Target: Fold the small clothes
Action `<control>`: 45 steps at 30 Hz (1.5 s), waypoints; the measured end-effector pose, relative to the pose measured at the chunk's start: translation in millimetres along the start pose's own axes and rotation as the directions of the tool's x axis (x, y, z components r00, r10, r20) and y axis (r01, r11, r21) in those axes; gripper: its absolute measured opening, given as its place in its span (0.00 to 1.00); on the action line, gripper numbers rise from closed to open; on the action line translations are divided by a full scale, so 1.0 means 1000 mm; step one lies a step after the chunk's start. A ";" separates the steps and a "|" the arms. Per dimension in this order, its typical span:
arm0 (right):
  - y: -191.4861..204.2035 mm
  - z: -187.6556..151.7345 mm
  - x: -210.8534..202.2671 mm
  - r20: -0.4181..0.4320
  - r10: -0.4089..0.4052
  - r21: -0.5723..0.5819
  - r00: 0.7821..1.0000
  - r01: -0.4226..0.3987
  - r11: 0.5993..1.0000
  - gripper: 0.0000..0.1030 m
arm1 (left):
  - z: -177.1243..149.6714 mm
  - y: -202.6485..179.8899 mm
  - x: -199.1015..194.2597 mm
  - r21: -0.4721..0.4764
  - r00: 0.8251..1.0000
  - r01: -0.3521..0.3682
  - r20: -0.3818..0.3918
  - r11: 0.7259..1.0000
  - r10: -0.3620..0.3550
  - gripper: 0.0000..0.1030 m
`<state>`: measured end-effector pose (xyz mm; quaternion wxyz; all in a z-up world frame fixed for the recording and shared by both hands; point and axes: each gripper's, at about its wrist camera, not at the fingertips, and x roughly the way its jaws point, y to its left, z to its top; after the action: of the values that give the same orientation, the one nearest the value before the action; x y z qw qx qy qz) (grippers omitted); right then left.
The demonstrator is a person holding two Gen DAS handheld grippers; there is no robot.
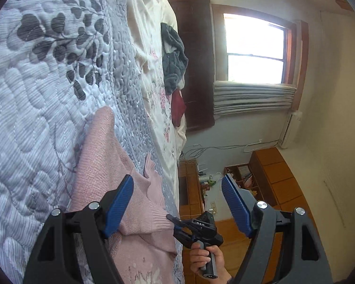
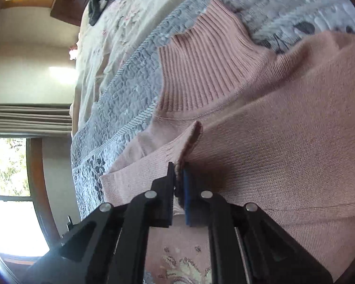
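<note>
A pink knit sweater (image 1: 111, 165) lies on the quilted grey-and-white bedspread (image 1: 35, 94), partly folded over itself. My left gripper (image 1: 177, 179) hangs open above the sweater's edge, its blue pads (image 1: 120, 203) wide apart with nothing between them. A hand (image 1: 203, 258) holds my right gripper (image 1: 175, 221), which is at the sweater's ribbed edge. In the right wrist view the right gripper (image 2: 178, 165) is shut on a raised fold of the pink sweater (image 2: 272, 130), just below the ribbed collar (image 2: 201, 66).
A cream floral sheet (image 1: 153, 82) lies beyond the quilt, with a dark grey garment pile (image 1: 174, 59) and a red cloth (image 1: 177, 104) on it. Past the bed's edge are wooden cabinets (image 1: 272, 177), cables and a window (image 1: 255, 47).
</note>
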<state>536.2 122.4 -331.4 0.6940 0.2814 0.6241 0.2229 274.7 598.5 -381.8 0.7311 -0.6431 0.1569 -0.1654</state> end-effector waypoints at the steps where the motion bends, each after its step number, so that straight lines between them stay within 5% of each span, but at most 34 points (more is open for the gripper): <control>1: 0.014 0.001 -0.013 0.016 -0.008 -0.045 1.000 0.009 0.999 0.05 | 0.001 0.001 -0.002 0.000 1.000 0.002 0.004 1.000 -0.002 0.75; 7: 0.060 0.008 -0.103 0.158 -0.037 -0.216 0.987 0.071 0.974 0.05 | -0.003 -0.001 0.005 0.010 1.000 -0.007 -0.013 1.000 0.007 0.75; 14: 0.011 0.023 -0.161 0.251 -0.132 -0.175 0.959 0.179 0.968 0.05 | -0.008 0.001 0.017 0.023 0.999 -0.025 -0.036 0.999 0.026 0.75; 31: -0.153 0.022 -0.131 0.183 -0.206 0.071 0.961 0.196 0.978 0.05 | -0.029 0.002 0.056 0.089 0.986 -0.084 -0.136 0.992 0.096 0.73; 38: -0.199 0.022 -0.108 0.123 -0.168 0.106 0.978 0.156 0.982 0.05 | -0.043 -0.013 0.072 0.100 0.972 -0.155 -0.163 0.983 0.170 0.74; 41: -0.189 0.018 -0.135 0.194 -0.155 0.083 0.969 0.141 0.986 0.13 | -0.036 -0.033 0.093 0.110 0.962 -0.176 -0.191 0.978 0.195 0.75; 45: -0.172 0.006 -0.151 0.194 -0.019 0.015 0.981 0.017 1.000 0.13 | -0.029 -0.043 0.144 0.143 0.911 -0.232 -0.314 0.962 0.266 0.76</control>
<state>516.6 -105.9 -334.2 0.7517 0.3009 0.5574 0.1839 389.7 504.0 -345.3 0.7417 -0.5424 0.3490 -0.1838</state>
